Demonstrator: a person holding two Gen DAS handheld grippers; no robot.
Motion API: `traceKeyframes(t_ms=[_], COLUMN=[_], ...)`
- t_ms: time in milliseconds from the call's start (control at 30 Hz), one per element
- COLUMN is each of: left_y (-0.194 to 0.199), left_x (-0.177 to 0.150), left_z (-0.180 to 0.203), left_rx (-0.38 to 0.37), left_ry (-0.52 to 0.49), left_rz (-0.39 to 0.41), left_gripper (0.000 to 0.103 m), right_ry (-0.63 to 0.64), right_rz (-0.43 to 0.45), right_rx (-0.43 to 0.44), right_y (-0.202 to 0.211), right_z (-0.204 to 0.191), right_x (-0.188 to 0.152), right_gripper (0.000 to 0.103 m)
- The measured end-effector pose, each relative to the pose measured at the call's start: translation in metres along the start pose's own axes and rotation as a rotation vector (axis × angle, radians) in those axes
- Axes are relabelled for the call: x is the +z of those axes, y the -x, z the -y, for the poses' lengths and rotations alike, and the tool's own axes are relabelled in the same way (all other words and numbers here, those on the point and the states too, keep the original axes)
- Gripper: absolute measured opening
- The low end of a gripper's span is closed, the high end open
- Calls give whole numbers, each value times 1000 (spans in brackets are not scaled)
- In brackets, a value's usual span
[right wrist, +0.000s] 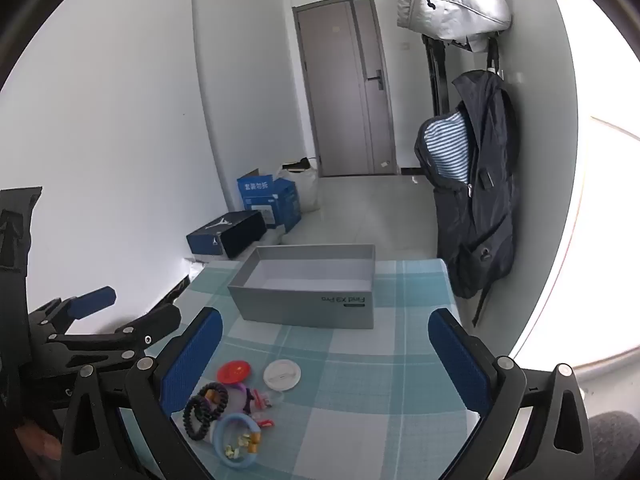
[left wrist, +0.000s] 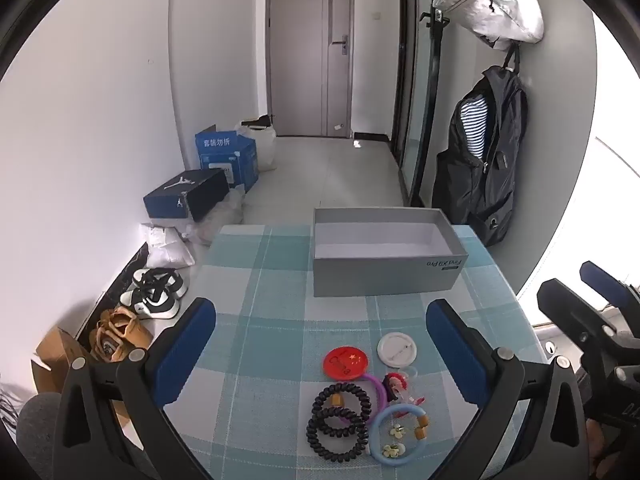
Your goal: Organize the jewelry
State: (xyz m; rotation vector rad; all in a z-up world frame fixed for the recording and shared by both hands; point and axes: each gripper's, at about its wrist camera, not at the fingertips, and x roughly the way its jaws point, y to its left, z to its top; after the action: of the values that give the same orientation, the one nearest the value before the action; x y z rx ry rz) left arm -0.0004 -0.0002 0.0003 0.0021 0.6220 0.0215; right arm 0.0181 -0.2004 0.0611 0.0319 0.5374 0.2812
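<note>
Left gripper [left wrist: 320, 344]: fingers spread wide, nothing between the pads; held above the near part of the desk, tilted down over the jewelry pile
Right gripper [right wrist: 326, 354]: fingers likewise wide apart, holding nothing; over the near right part of the desk; the pile lies by its left finger
Desk [left wrist: 272, 320]: teal and white check cloth
Jewelry pile: near edge of the desk, left of centre in the right wrist view; black coil hair ties [left wrist: 338, 424] overlapping each other; light blue ring [left wrist: 398, 434] with small charms just beside them; purple ring [left wrist: 378, 390] partly under the ties; small red and white pieces between, too small to tell
Badges: red round badge [left wrist: 346, 363] and white round badge [left wrist: 397, 350] just beyond the pile, side by side, slightly apart
Grey box [left wrist: 384, 276]: open top, white inside, empty; at the far edge of the desk, well apart from the pile
Beyond the desk: dark backpack [left wrist: 480, 160] hanging on the wall; shoe boxes [left wrist: 188, 196] on the floor; grey door [left wrist: 310, 48] at the far end
</note>
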Motion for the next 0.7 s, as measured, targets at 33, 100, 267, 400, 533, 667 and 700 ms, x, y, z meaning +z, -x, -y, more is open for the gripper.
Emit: traceKeyframes(t_ms=[33, 100, 267, 400, 533, 667, 700], left_y=[2, 5, -2, 2, 3, 2, 2], left_x=[0, 0, -2, -3, -3, -4, -4], left_z=[0, 2, 5, 4, 4, 5, 5], left_rx=[7, -1, -36, -49, -49, -49, -47], left_ry=[2, 3, 7, 1, -4, -5, -5], left_rz=[5, 9, -37, -19, -12, -18, -19], left_gripper=[102, 102, 102, 102, 102, 102, 102], right_ry=[1, 3, 4, 3, 3, 2, 3], right_rz=[-1, -1, -1, 0, 0, 1, 1], right_rx=[1, 0, 1, -1, -1, 0, -1], right_y=[0, 0, 0, 2, 2, 3, 2], right_z=[0, 0, 0, 1, 0, 0, 1], right_x=[0, 0, 0, 0, 1, 0, -1], right_gripper=[103, 103, 103, 103, 103, 103, 103])
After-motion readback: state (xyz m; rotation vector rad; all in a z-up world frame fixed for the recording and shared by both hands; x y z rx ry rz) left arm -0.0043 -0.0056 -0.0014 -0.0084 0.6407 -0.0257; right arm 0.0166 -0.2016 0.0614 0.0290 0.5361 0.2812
